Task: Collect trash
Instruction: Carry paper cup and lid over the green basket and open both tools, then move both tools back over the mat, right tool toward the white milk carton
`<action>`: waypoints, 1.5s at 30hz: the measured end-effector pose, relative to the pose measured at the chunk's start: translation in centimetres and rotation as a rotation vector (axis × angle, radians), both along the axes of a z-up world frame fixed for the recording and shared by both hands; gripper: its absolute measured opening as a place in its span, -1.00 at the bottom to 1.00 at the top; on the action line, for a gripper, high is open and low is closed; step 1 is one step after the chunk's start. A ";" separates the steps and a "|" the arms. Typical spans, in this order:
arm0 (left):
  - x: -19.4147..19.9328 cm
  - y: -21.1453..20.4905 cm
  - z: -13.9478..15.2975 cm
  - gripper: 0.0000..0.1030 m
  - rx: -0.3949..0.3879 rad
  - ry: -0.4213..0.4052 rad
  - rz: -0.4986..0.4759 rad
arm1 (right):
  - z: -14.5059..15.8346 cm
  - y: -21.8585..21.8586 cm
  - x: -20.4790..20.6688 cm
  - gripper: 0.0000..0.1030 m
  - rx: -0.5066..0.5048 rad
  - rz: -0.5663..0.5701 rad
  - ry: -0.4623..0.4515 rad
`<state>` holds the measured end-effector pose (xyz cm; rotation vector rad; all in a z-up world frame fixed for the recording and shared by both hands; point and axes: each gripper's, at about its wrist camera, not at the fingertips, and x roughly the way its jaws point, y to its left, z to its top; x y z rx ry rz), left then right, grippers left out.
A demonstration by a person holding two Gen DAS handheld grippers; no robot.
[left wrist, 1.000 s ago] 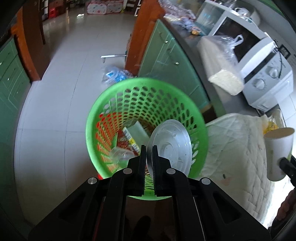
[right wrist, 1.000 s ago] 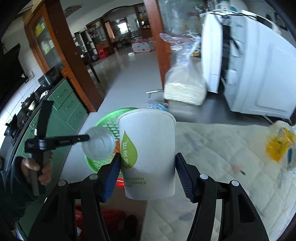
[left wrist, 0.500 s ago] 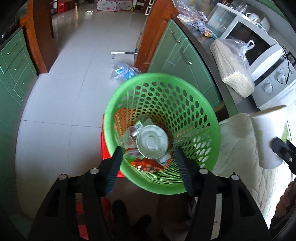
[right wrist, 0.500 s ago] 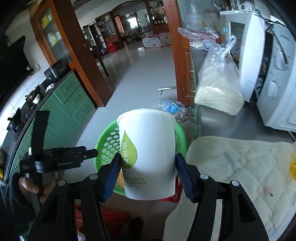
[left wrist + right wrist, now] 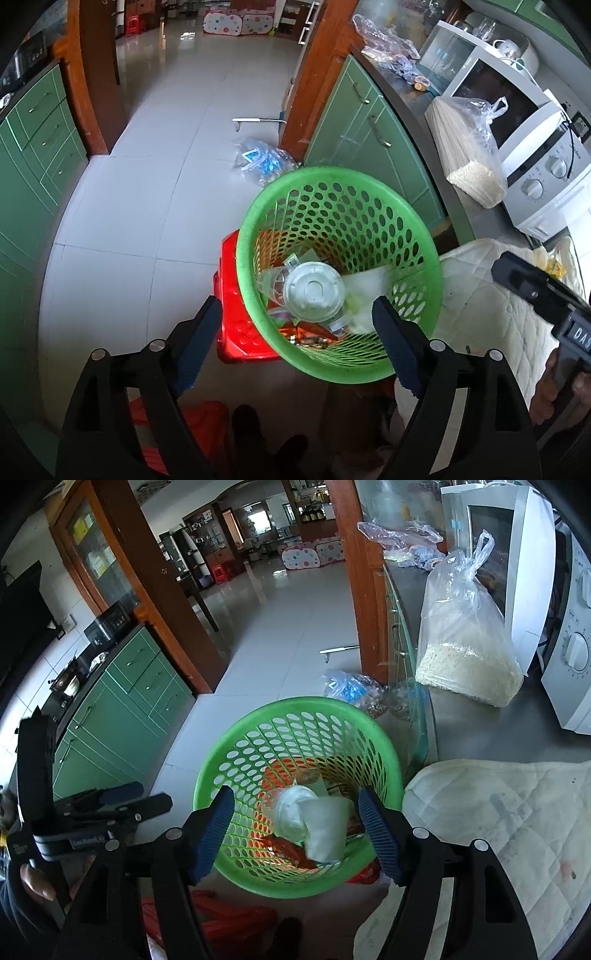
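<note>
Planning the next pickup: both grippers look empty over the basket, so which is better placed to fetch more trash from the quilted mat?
Probably the right gripper: the mat lies on its side, while the left gripper hangs open over the basket, farther off.

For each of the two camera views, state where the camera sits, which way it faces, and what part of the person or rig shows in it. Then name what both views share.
Left wrist: sits on the left gripper, looks down into the green basket; shows its own open fingers, plus the right gripper at right.
Right wrist: sits on the right gripper, looks down into the same basket; shows its open fingers, plus the left gripper at left.
Shared: the basket, the paper cup and clear lid in it, and the bag of noodles.
</note>
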<state>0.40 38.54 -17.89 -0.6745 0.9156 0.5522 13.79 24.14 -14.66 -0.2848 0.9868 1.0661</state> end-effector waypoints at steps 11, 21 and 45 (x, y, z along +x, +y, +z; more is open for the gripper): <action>1.4 -1.8 2.1 0.62 0.038 -0.012 -0.041 | 1.7 -3.7 -0.2 0.43 0.029 -0.025 -0.024; 4.0 -5.4 4.3 0.62 0.065 -0.044 -0.124 | 3.4 -10.0 1.3 0.50 0.043 -0.120 -0.056; 12.3 -15.3 5.3 0.63 0.088 -0.028 -0.351 | 3.8 -35.7 12.2 0.65 -0.045 -0.592 -0.158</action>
